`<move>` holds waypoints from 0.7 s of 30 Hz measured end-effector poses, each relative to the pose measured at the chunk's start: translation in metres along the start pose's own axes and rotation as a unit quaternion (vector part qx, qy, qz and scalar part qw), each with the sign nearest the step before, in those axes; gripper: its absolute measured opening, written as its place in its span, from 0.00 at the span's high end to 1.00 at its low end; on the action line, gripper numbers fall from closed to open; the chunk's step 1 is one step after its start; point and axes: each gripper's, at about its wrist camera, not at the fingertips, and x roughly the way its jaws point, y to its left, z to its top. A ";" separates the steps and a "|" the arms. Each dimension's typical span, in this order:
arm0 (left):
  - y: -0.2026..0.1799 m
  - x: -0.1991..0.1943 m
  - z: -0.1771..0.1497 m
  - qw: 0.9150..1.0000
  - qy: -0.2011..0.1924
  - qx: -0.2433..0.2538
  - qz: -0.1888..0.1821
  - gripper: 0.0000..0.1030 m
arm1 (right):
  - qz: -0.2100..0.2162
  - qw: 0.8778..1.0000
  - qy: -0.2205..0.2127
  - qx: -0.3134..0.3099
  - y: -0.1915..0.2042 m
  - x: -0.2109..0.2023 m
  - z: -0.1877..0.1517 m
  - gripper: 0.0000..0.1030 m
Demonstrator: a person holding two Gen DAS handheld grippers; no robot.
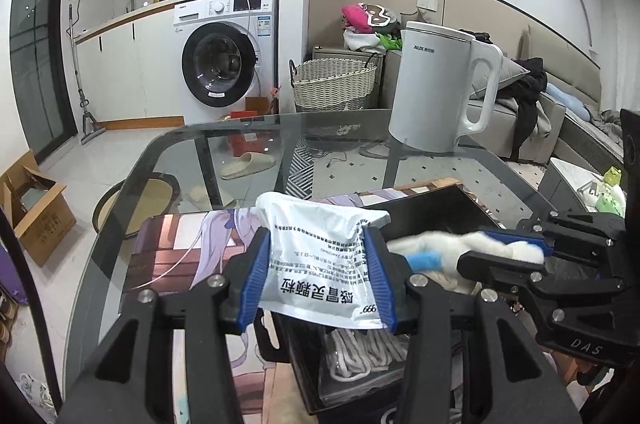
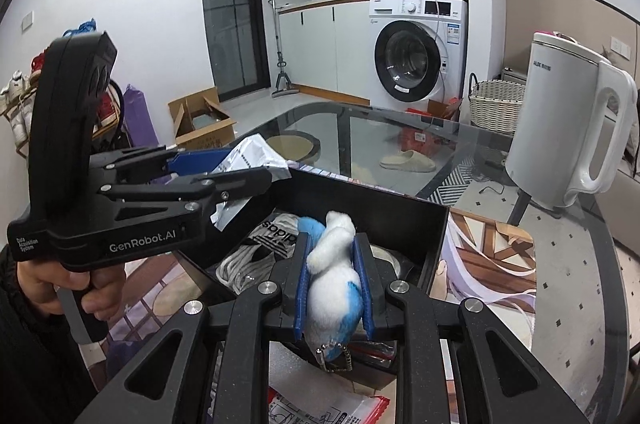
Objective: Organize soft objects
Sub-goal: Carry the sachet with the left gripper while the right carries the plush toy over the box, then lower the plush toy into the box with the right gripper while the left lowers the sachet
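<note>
White-and-blue fuzzy plush toy [image 2: 334,288], pinched in your right gripper [image 2: 334,284], may snag its keychain on the open black box [image 2: 436,224] beneath while your left gripper [image 1: 316,272] pinches the crinkly white sachet [image 1: 320,256] above it.

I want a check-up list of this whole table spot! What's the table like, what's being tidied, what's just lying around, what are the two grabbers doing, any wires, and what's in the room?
Surface: glass table with a printed mat on it.
Job's things: white packet and blue-and-white plush toy, both held over the black box; white cords and a bagged item lie inside.
Clutter: white kettle stands on the table.
Grippers: left gripper shut on the packet; right gripper shut on the plush toy.
Cables: one runs down the washing machine; another lies on the floor under the table.
Surroundings: wicker basket, cardboard box, slippers, sofa with clothes.
</note>
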 end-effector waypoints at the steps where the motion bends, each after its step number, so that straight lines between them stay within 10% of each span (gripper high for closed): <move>1: 0.000 0.001 0.000 1.000 0.001 -0.001 -0.001 0.56 | -0.003 1.000 0.002 0.000 -0.001 0.001 0.000 0.80; 12: -0.006 0.003 -0.002 1.000 0.007 0.011 -0.008 0.55 | -0.018 1.000 0.021 -0.008 0.002 0.015 -0.002 0.79; 21: -0.018 0.005 -0.005 0.999 0.016 0.037 -0.025 0.53 | -0.050 0.998 -0.022 -0.015 0.002 -0.016 -0.001 0.54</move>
